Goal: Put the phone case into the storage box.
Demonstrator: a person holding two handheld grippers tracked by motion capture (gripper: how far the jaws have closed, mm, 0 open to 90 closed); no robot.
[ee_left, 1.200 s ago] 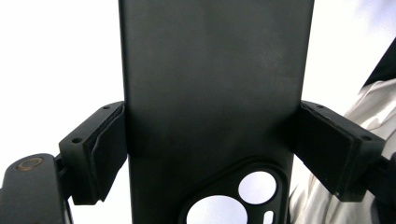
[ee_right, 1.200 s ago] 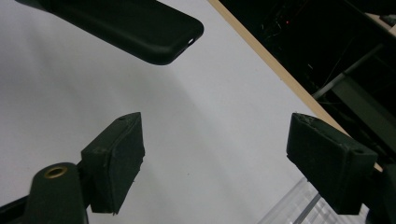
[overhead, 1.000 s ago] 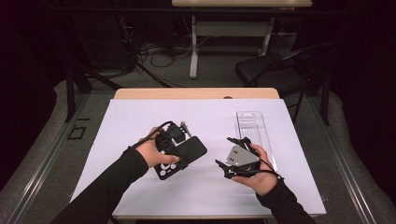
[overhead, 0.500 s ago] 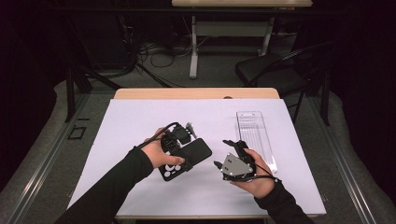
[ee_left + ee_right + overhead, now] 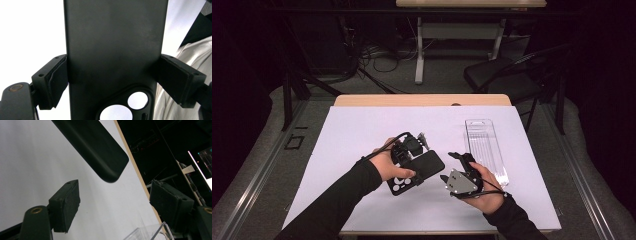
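High view showed us working over the table (image 5: pixel 362 150), whose white sheet ran under both of our hands, and we judged the work to be only partly done. Beyond the right gripper (image 5: pixel 458 164), a little off to its outer side and near but apart from it, lay the clear plastic tray (image 5: pixel 484 145), and we could see nothing resting in it. Between the two grippers hung the black phone case (image 5: pixel 424 167), lifted off the sheet, so the pick-up we counted as finished. Our left gripper (image 5: pixel 409 162) had its jaws clamped on the case across its width; in the left gripper view each pad pressed a long edge of the case (image 5: pixel 115 45), with the camera cut-outs at the near end, close to the gripper's body. The right gripper had just been closing a little, yet in the right gripper view its jaws stood apart with nothing between them, and the rounded free end of the case (image 5: pixel 100 147) hovered just ahead of them, untouched. What remained, as we judged it, was for the right gripper to take that end, and probably then to carry the case to the tray.
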